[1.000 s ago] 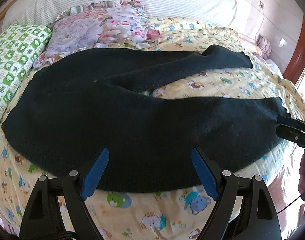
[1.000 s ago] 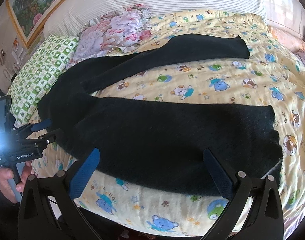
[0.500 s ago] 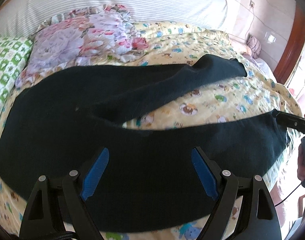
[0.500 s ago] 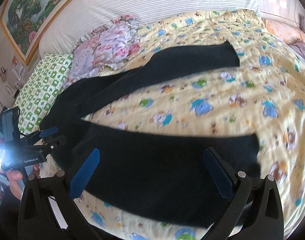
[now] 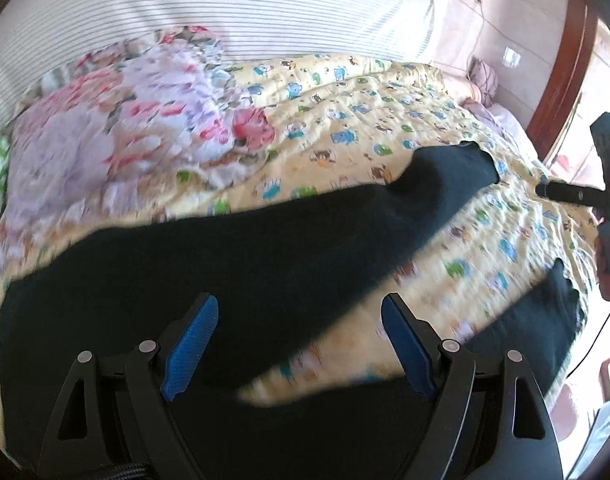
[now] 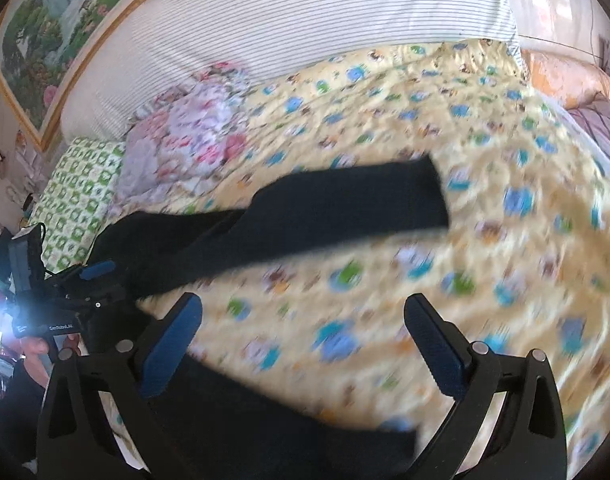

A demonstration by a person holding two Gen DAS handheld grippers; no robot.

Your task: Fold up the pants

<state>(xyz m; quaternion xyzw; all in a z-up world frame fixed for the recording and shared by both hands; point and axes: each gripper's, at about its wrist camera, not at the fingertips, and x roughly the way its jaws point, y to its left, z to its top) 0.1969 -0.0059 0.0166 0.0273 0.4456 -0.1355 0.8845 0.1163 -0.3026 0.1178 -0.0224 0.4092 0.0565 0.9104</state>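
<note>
Black pants [image 5: 233, 264] lie spread across a yellow cartoon-print bedspread [image 5: 385, 112], the two legs splayed toward the right. My left gripper [image 5: 301, 340] is open over the waist end; the pants lie below its blue pads. My right gripper [image 6: 303, 340] is open over the bedspread between the two legs, with the far leg [image 6: 345, 208] ahead and the near leg [image 6: 265, 420] under its frame. The left gripper also shows in the right wrist view [image 6: 89, 280], and the right gripper shows at the edge of the left wrist view [image 5: 561, 192]. Both views are motion-blurred.
A floral pillow [image 5: 117, 120] and a green checked pillow [image 6: 77, 188] lie at the left of the bed. A striped headboard cushion [image 6: 285, 28] runs along the back. A framed picture [image 6: 57, 28] hangs above. A wooden frame [image 5: 561, 76] stands at the right.
Both grippers have moved forward over the bed, further across the pants. The near leg has slid down out of most of both views. Both stay open.
</note>
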